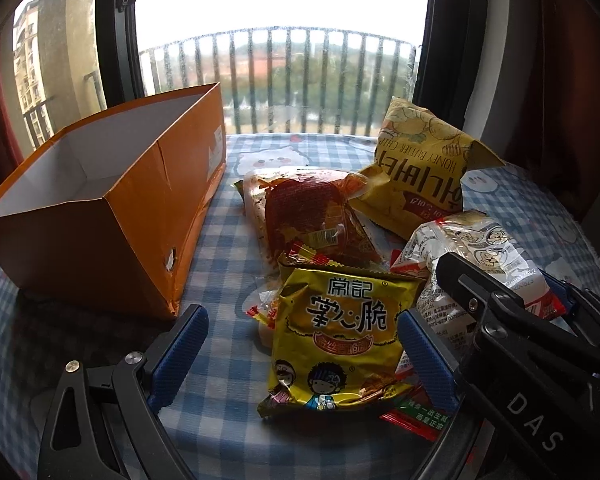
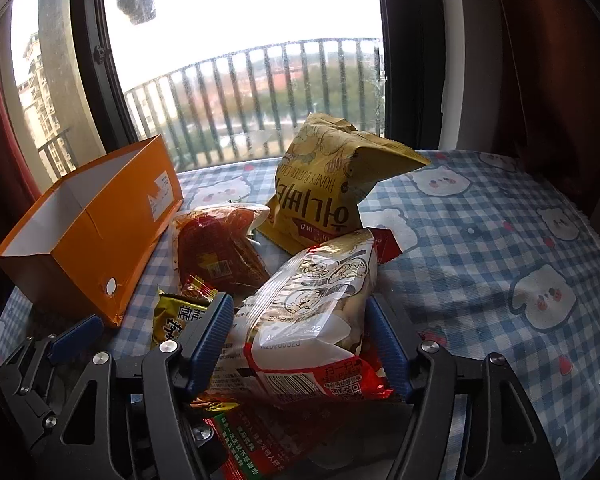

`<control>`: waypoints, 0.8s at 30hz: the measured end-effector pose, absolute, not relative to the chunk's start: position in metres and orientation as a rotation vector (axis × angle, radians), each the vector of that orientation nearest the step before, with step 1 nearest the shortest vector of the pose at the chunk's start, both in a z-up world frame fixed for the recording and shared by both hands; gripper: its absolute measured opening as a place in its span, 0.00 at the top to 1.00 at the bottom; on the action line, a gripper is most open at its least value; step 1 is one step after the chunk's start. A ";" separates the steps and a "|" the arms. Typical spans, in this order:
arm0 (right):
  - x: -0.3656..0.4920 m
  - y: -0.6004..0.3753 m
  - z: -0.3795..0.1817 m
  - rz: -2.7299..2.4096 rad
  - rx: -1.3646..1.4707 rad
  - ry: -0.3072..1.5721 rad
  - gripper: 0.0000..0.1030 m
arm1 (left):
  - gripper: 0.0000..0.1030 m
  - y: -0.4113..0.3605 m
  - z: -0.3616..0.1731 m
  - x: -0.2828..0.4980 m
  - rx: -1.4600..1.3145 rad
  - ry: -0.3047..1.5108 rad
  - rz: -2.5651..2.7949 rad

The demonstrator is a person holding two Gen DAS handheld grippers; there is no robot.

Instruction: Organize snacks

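Observation:
An empty orange cardboard box stands open at the left of the table. A pile of snacks lies to its right: a small yellow noodle-snack pack, a red spicy-strip bag, a yellow honey butter chip bag and a white rice-cracker bag. My left gripper is open, its blue pads on either side of the yellow pack. My right gripper is open around the white bag, pads close to its sides.
The table carries a blue-and-white checked cloth with cartoon cats. A green-and-red flat packet lies under the pile's near edge. A window with railing is behind, and dark red curtains hang at the right.

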State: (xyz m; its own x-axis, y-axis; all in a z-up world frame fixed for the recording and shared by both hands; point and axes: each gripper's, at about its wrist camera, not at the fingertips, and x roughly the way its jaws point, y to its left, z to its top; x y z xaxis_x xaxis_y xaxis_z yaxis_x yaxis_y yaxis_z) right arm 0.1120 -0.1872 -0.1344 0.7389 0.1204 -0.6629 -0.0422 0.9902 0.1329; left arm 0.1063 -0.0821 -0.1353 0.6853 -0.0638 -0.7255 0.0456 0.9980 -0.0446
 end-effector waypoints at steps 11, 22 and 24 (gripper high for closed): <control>0.094 -0.198 -0.131 0.069 0.128 0.699 0.51 | 0.05 -0.094 -0.135 0.099 -0.015 0.807 -0.092; 0.085 -0.200 -0.132 0.034 0.101 0.678 0.52 | 0.07 -0.099 -0.146 0.104 -0.010 0.836 -0.093; 0.087 -0.198 -0.132 0.039 0.095 0.676 0.58 | 0.29 -0.100 -0.150 0.107 -0.001 0.855 -0.097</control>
State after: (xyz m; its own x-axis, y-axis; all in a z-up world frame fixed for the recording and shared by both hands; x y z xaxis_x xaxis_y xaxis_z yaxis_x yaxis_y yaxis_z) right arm 0.0874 -0.1978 -0.1319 0.7798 0.0665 -0.6225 -0.0050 0.9950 0.1000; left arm 0.1070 -0.0995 -0.1499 0.6524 -0.0859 -0.7530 0.0850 0.9956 -0.0399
